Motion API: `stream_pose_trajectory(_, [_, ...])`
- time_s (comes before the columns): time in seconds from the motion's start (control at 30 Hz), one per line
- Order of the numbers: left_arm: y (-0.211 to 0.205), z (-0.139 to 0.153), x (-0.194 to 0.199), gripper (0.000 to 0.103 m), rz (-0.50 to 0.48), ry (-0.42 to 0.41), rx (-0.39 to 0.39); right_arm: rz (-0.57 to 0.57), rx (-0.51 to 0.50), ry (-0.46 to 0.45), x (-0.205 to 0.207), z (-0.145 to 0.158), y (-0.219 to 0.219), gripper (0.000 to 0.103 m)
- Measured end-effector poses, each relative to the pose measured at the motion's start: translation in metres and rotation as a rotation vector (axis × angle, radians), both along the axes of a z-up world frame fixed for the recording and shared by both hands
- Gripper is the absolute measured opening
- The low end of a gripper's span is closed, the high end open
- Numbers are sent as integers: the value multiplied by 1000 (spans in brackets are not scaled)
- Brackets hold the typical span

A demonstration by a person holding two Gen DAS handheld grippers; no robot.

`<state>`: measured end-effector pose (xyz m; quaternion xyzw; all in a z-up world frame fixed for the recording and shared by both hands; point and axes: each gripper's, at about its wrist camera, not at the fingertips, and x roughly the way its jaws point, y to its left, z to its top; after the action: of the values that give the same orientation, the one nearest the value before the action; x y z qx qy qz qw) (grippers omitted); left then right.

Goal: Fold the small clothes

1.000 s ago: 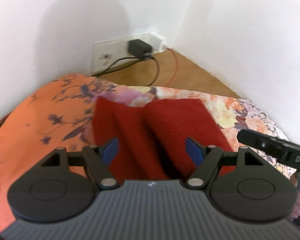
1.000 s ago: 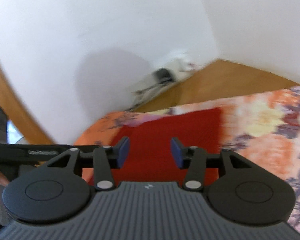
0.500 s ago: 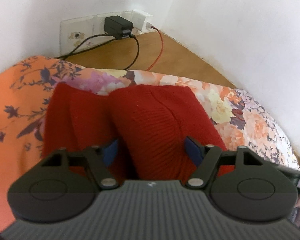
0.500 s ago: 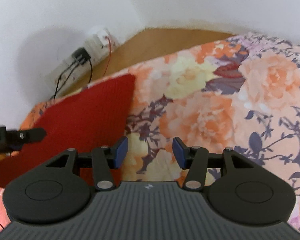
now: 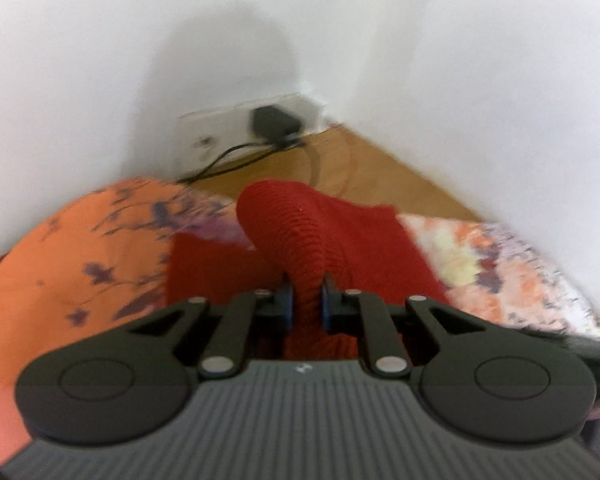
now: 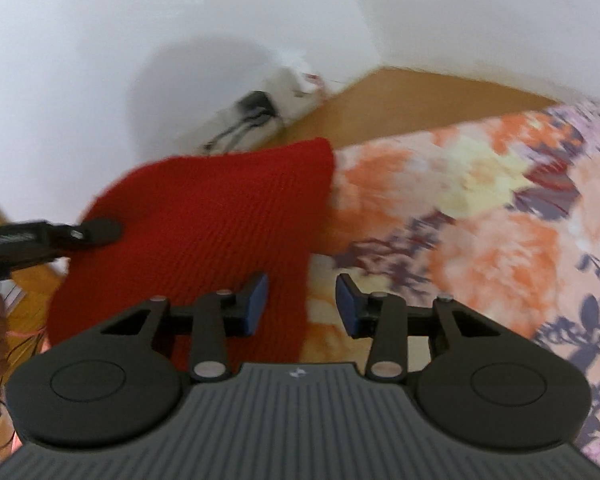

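At left, our left gripper (image 5: 305, 300) is clenched on a raised fold of the red knit garment (image 5: 300, 236), which lies on the floral sheet (image 6: 480, 200). At right, our right gripper (image 6: 302, 304) hangs released near its edge. We should carry the fold across evenly.

Red garment (image 5: 300, 240) is coarse ribbed knit; floral bedsheet (image 6: 480, 200) smooth printed cloth; floor (image 5: 380, 172) smooth wood; gripper bodies matt black plastic.
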<state>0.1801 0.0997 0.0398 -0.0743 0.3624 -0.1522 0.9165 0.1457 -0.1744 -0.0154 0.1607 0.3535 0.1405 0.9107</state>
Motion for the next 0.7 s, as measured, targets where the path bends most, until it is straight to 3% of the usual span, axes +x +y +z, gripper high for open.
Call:
stream_pose_trajectory(0.1, [11, -20, 2, 16, 46, 56, 10, 35, -14, -16, 1, 6, 14, 47])
stream_pose_trajectory(0.23, [17, -35, -8, 21, 68, 36, 46, 72, -12, -14, 2, 10, 26, 47])
stream_pose_trajectory(0.33, [15, -34, -13, 38, 77, -6, 89, 79, -44, -17, 2, 11, 33, 47])
stream_pose_trajectory(0.4, [15, -33, -16, 56, 97, -25, 128, 76, -37, -9, 3, 11, 32, 47])
stream_pose_trajectory(0.47, [15, -35, -16, 58, 105, -24, 137, 72, -26, -1, 2, 10, 31, 47])
stream_pose_trajectory(0.53, [19, -38, -14, 58, 104, 4, 81, 69, -16, 5, 3, 8, 30, 47])
stream_pose_trajectory(0.7, [31, -51, -3, 58, 79, 101, -143, 55, -2, 15, 2, 5, 26, 47])
